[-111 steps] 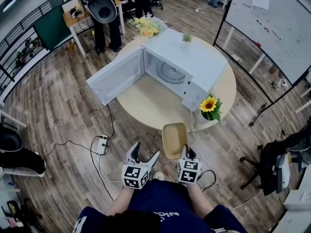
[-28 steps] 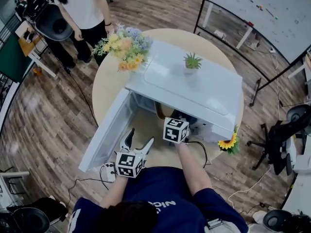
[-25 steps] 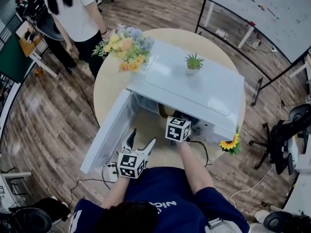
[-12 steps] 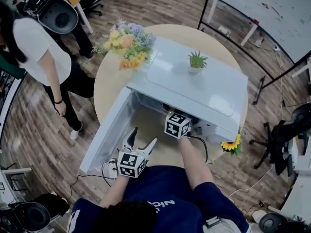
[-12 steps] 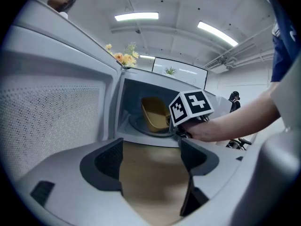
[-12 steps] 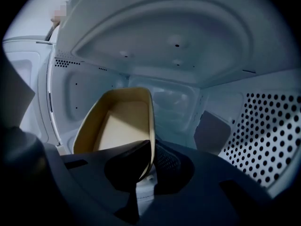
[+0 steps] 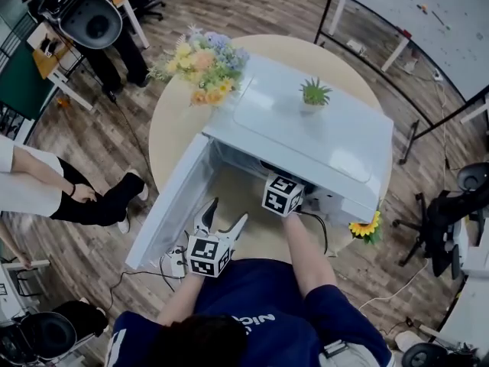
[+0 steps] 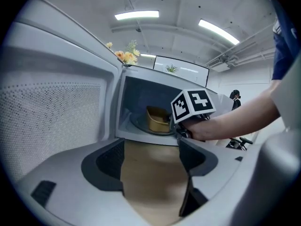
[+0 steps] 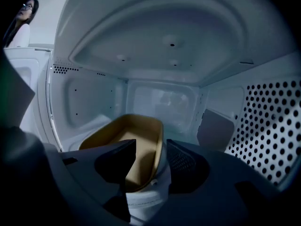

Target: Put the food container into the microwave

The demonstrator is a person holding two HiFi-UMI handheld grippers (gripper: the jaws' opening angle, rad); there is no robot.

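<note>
The tan food container [image 9: 127, 135] is inside the white microwave [image 7: 306, 128], over the glass turntable [image 8: 141, 125]. My right gripper [image 9: 151, 157] reaches into the cavity, shut on the container's right wall: one jaw inside, one outside. From the head view only its marker cube [image 7: 283, 195] shows at the opening; the jaws are hidden. In the left gripper view the container [image 8: 157, 119] sits just beyond that cube. My left gripper [image 7: 228, 212] hangs open and empty in front of the swung-out door [image 7: 172, 205], low over the tabletop.
The microwave stands on a round wooden table [image 7: 176, 121] with a flower bouquet [image 7: 202, 56] at the back left, a small potted plant [image 7: 315, 92] on its top and a sunflower [image 7: 365, 226] at its right front. A person [image 7: 46, 193] passes at left. A power strip [image 7: 174, 262] lies on the floor.
The container went from in front of the table into the microwave cavity with my right gripper. In the last second both grippers hardly moved; the bystander walked off to the left.
</note>
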